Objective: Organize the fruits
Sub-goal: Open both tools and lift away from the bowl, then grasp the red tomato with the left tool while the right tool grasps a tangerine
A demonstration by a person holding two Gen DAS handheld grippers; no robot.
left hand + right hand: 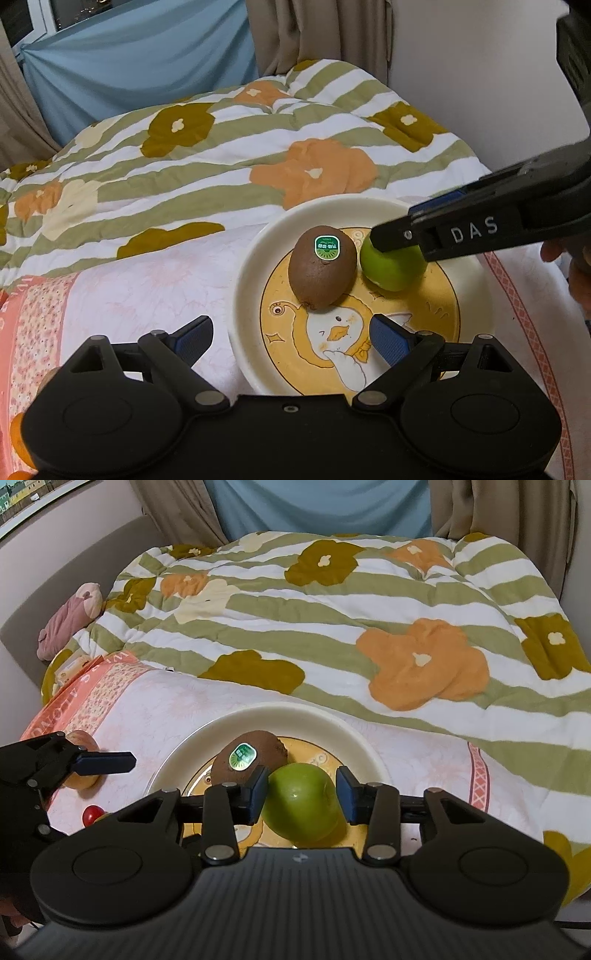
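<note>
Two fruits sit on the plate (243,295): a kiwi (322,266) mid-plate, a green apple (303,805) touching it toward the far right rim. Near half of the plate lies bare. Right gripper (302,794) clasps the apple; left gripper (291,339) gapes wide, empty, over the near rim.

kiwi (322,271): brown and fuzzy, egg-shaped, with a green sticker on top. It lies on the plate, just beside the green apple.
green apple (302,805): round, shiny and green. It sits on the plate.
plate (248,280): cream rim, yellow middle with a duck picture. It lies flat on a pink cloth.
peach (82,760): orange-pink, on the cloth, off the plate.
cherry tomato (91,814): small, red, near the peach.
</note>
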